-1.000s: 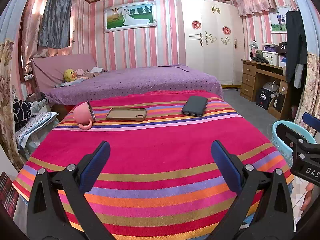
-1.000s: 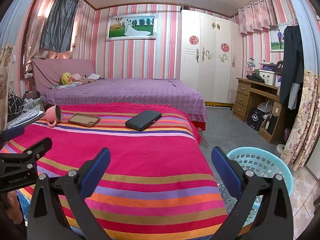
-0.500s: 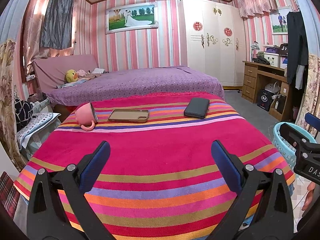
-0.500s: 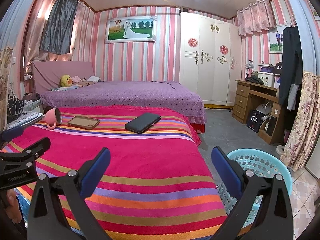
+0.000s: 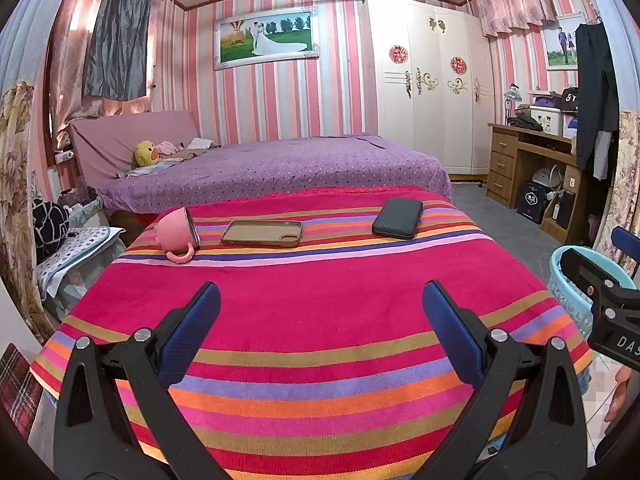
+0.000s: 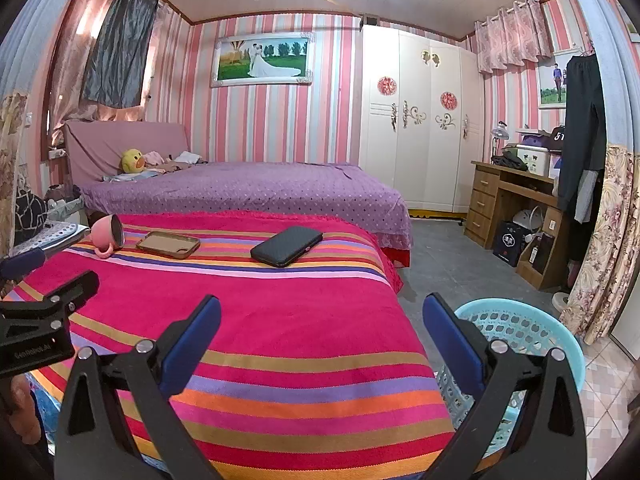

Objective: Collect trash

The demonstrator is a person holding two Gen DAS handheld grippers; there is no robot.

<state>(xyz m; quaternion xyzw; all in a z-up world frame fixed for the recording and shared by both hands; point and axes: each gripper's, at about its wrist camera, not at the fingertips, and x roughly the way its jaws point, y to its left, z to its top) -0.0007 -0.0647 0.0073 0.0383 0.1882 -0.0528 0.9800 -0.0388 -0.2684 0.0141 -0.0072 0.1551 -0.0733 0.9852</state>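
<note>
A striped red cloth covers a table (image 5: 320,312) in front of me. At its far side lie a pink mug (image 5: 176,234) on its side, a brown phone case (image 5: 262,234) and a black case (image 5: 398,218). My left gripper (image 5: 320,312) hovers open over the near half of the cloth, holding nothing. My right gripper (image 6: 320,320) is open and empty too, above the table's right edge. A light blue basket (image 6: 532,332) stands on the floor right of the table. The mug (image 6: 107,236), phone case (image 6: 168,245) and black case (image 6: 286,246) also show in the right wrist view.
A purple bed (image 5: 272,172) lies behind the table. A white wardrobe (image 5: 432,92) and a wooden desk (image 5: 528,164) stand at the right. Clutter sits on the left (image 5: 60,240). Grey floor (image 6: 444,268) runs between bed and desk.
Both cameras have tilted upward slightly, so the table objects sit lower in view and more ceiling shows. Both grippers stay open and empty.
</note>
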